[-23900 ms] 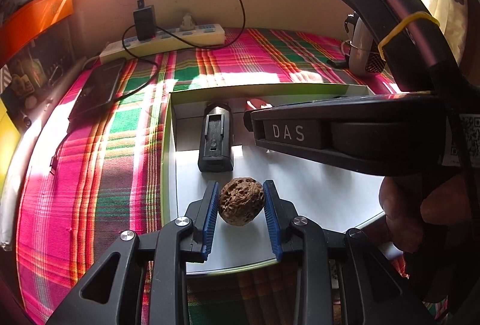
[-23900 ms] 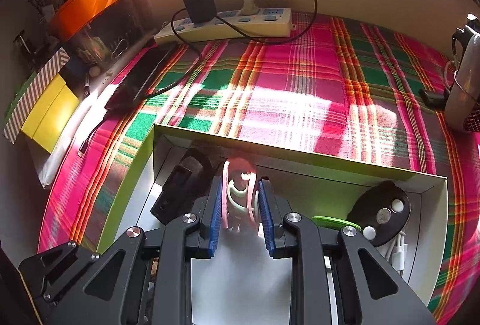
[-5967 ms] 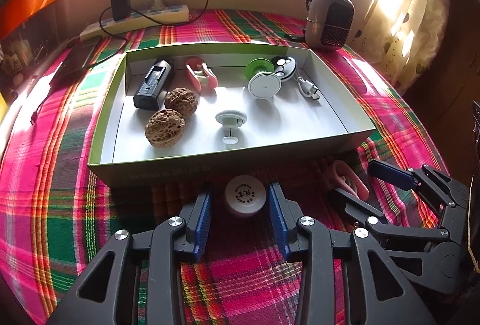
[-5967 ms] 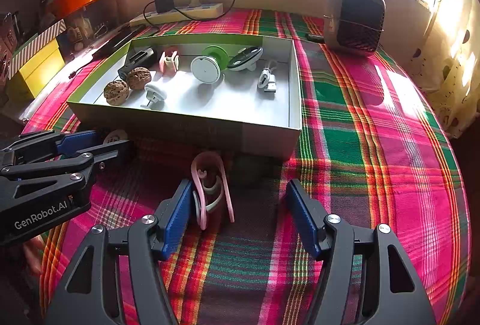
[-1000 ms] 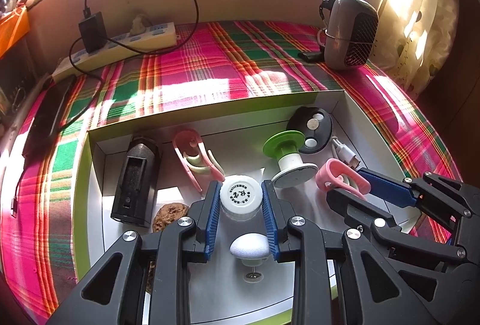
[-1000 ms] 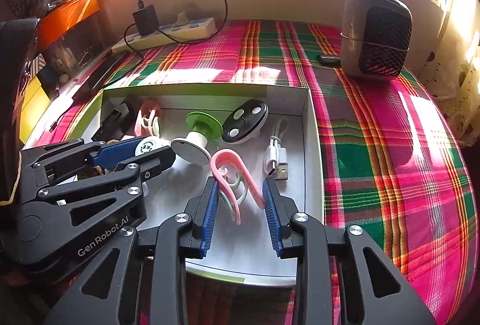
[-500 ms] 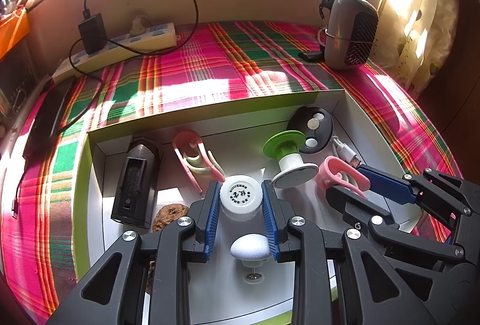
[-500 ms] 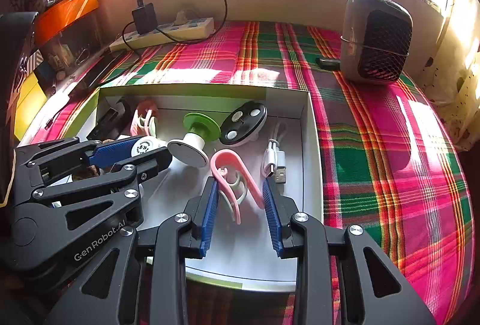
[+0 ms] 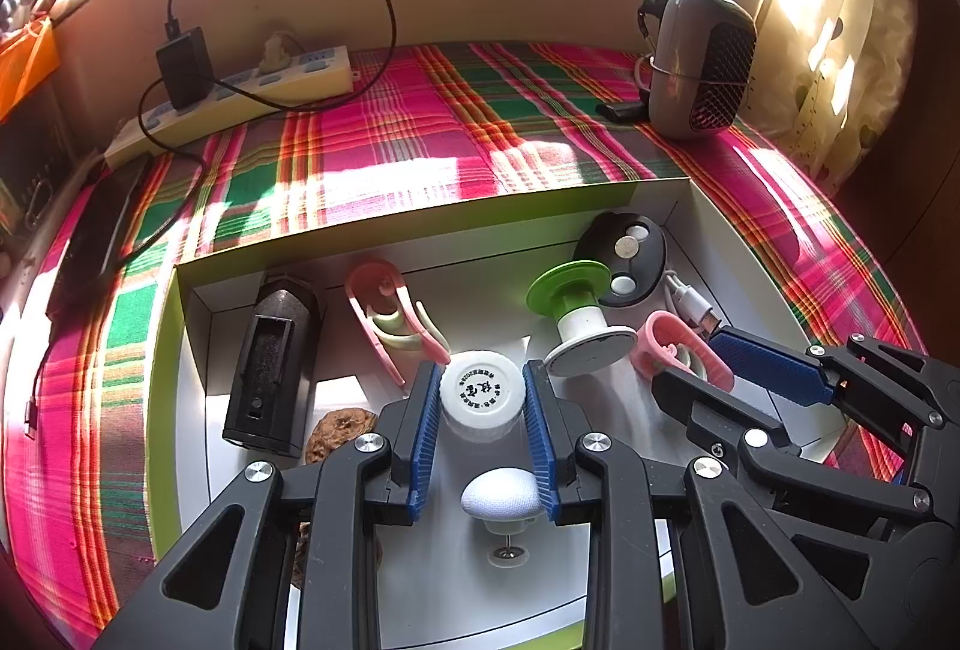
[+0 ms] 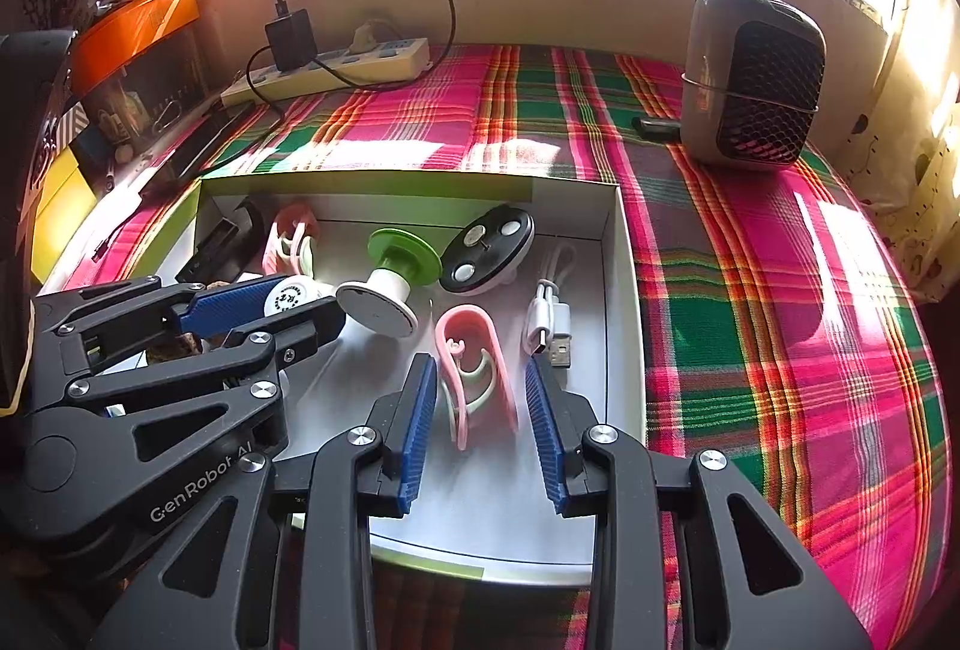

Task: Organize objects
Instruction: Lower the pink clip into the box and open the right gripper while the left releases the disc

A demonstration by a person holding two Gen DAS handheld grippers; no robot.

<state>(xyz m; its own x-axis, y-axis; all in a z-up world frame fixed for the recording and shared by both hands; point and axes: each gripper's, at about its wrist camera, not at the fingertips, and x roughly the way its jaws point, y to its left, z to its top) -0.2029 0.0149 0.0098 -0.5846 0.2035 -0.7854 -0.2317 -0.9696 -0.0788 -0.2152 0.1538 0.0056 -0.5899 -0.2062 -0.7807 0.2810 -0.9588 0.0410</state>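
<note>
Left gripper: narrow, jaws just eased a little, pads apparently still flanking the white jar, lowered over the box floor for release; a white pushpin-like knob sits nearer, beneath.

Right gripper: slightly parted around the pink clip, which seems to rest on the floor; pad contact unclear.

Box: green-rimmed, on the plaid surface. Holds green spool, black disc, USB cable, second pink clip, black case. Open floor remains near the front wall; straight lift clears the rims.

Beyond: heater, power strip.
</note>
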